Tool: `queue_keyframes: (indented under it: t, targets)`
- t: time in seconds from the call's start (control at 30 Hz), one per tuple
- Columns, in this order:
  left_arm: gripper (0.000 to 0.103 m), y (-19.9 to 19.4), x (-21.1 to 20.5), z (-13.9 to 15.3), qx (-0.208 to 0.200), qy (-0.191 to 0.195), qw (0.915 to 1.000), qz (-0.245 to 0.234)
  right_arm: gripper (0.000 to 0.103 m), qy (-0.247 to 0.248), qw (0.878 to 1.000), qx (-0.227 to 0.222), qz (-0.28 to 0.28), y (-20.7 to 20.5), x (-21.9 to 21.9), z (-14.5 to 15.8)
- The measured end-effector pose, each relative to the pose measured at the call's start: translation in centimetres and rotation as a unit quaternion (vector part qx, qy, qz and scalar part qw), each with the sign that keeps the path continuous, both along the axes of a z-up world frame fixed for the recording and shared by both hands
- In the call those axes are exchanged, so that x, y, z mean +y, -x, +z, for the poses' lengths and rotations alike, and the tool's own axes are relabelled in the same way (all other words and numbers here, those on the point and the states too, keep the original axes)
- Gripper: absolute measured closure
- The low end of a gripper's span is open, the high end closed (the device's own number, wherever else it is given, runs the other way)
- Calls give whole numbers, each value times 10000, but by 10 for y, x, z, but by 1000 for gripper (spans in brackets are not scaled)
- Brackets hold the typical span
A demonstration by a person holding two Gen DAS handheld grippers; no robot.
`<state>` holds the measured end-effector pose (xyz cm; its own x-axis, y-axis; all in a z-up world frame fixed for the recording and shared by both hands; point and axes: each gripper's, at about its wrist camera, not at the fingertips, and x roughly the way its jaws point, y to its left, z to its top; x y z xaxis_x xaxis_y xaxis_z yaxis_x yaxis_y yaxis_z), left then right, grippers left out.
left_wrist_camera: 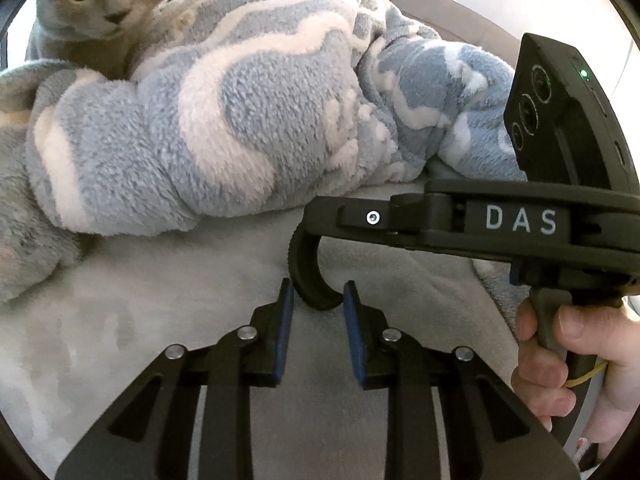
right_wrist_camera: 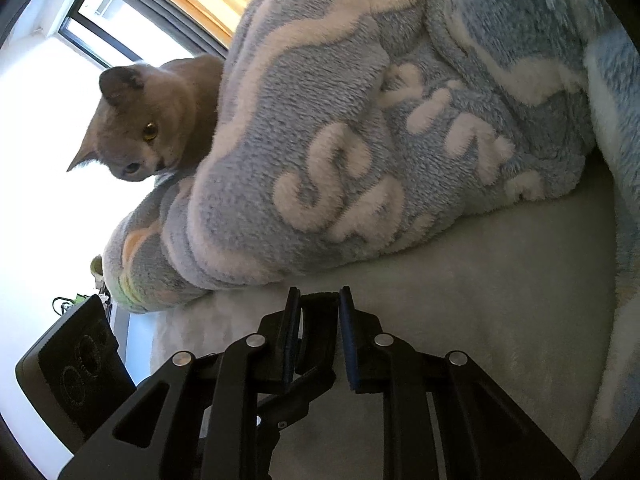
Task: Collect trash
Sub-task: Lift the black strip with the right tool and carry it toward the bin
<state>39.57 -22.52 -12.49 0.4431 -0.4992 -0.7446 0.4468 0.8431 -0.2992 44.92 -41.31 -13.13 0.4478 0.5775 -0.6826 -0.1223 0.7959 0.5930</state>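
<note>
Left claw (left_wrist_camera: 318,312): narrowly apart, empty.
Right claw (right_wrist_camera: 319,320): probably together, empty.
Trash: none visible; fleece blanket (left_wrist_camera: 224,120) at twelve o'clock.
Progress: nothing collected.

White capitals "DAS" (left_wrist_camera: 521,219) stand on the black body of the right tongs' tool (left_wrist_camera: 500,224), held by a hand (left_wrist_camera: 560,364) and seen from the left wrist. On the fleece blanket (right_wrist_camera: 360,140) beyond it, raised white script letters (right_wrist_camera: 384,160) show in the right wrist view, sideways and too loosely formed to read as a word.
</note>
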Motion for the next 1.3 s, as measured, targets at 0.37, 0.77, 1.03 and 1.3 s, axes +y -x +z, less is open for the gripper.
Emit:
queue_keyframes:
  t: [0.37,0.77,1.03,1.3]
  targets:
    - [76,34,28,21,-178,-32,9998,117,84,-113,9999,-109,68,27,20,9]
    - [76,85,68,47,-394,-106,9986,348,84,-254,9987,-320,315,71,73,41]
    - [76,121,100,52,-329,-75,9980,539,84,-290,9977,-312,521,105,106,45]
    - [76,164,138,55,-293,-106,9965,772,84,-334,9960,-294,774,139,147,45]
